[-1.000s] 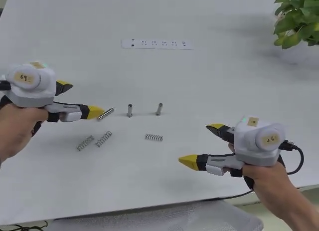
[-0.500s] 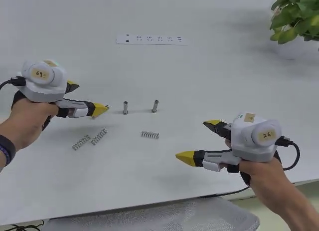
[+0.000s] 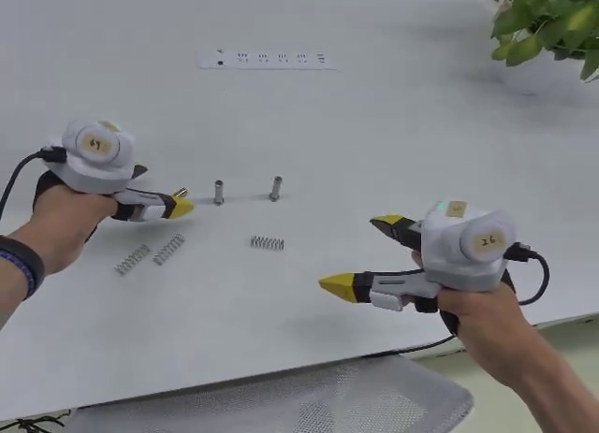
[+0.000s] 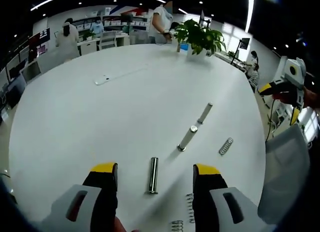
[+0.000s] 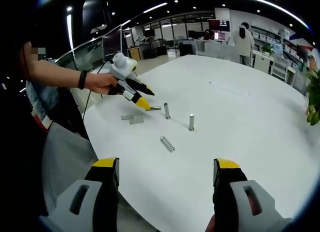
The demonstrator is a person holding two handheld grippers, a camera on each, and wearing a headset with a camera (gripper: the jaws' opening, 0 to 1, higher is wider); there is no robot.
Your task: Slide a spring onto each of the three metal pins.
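Left yellow-tipped gripper (image 4: 155, 168): jaws wide, silver cylindrical metal pin (image 4: 153, 175) lying just ahead. Right yellow-tipped gripper (image 5: 167, 168): wide, empty.

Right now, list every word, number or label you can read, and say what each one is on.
"26": round sticker on the right gripper.
"6" and an unclear second digit: tan label on the left gripper.
Small square tag atop the right gripper: too small to read.
Marks on the power strip: too small to read.
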